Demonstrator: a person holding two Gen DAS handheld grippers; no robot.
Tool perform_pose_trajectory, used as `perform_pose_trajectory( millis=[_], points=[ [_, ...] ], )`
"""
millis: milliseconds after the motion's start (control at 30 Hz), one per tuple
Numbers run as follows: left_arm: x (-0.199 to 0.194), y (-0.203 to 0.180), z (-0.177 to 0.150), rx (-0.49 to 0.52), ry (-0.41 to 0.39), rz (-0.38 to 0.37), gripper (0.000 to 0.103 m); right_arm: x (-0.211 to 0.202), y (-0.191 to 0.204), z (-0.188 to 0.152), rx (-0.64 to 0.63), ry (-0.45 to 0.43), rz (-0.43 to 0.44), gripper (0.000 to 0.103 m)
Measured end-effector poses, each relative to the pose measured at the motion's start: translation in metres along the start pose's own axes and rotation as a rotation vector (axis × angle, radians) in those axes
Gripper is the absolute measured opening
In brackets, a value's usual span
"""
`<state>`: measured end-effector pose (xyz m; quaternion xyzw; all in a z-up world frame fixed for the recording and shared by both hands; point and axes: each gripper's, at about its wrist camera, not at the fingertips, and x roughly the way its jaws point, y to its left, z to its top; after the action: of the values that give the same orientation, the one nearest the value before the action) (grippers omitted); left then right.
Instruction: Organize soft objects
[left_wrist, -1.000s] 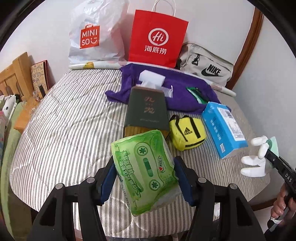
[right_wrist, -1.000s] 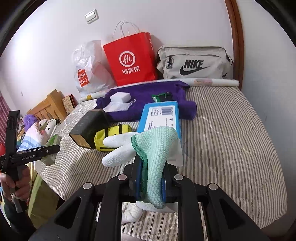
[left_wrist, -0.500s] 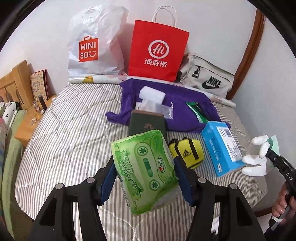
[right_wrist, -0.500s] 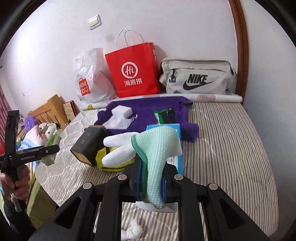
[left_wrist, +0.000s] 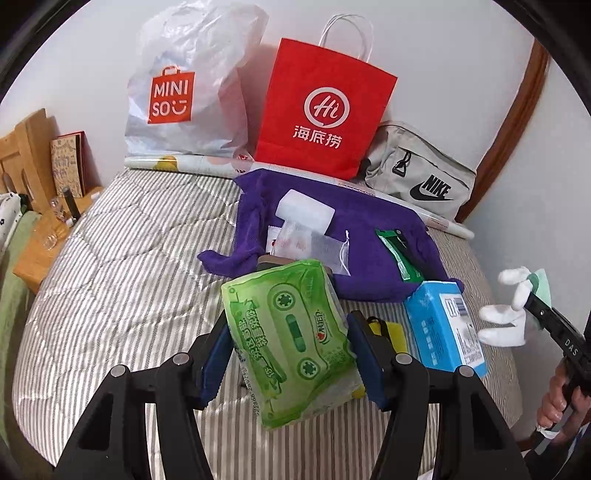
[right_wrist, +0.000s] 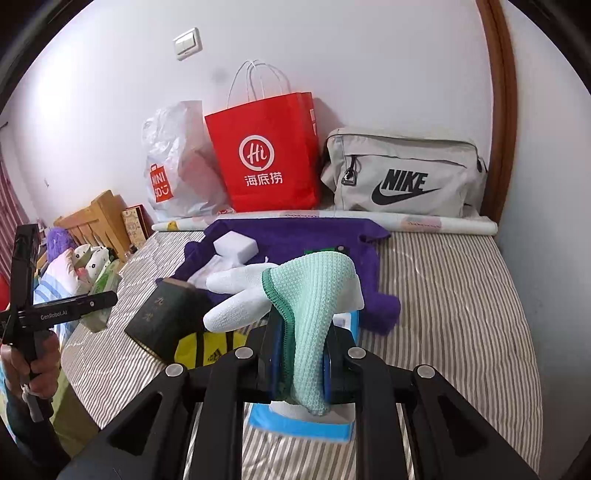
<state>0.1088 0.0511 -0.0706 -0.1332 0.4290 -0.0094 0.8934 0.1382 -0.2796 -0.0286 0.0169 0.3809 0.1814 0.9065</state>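
I'm mid-carry above the striped bed (left_wrist: 122, 266): my left gripper (left_wrist: 288, 350) clamps the green tissue pack (left_wrist: 291, 339), my right gripper (right_wrist: 301, 363) pinches the mint-cuffed white glove (right_wrist: 295, 295). Next I need a drop spot, probably the purple towel (left_wrist: 369, 236).

Glossy plastic tissue pack (left_wrist: 291, 339), knitted cloth glove (right_wrist: 314, 306), fuzzy purple towel (left_wrist: 362, 236), matt red paper bag (right_wrist: 266, 155).
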Motion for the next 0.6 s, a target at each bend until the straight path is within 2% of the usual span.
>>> perform_pose_trajectory(
  millis=[600],
  points=[
    [0.063, -0.004, 0.057, 0.001, 0.057, -0.039, 0.059, 0.09, -0.008, 0.058, -0.003, 0.035, 0.047, 0.017]
  ],
)
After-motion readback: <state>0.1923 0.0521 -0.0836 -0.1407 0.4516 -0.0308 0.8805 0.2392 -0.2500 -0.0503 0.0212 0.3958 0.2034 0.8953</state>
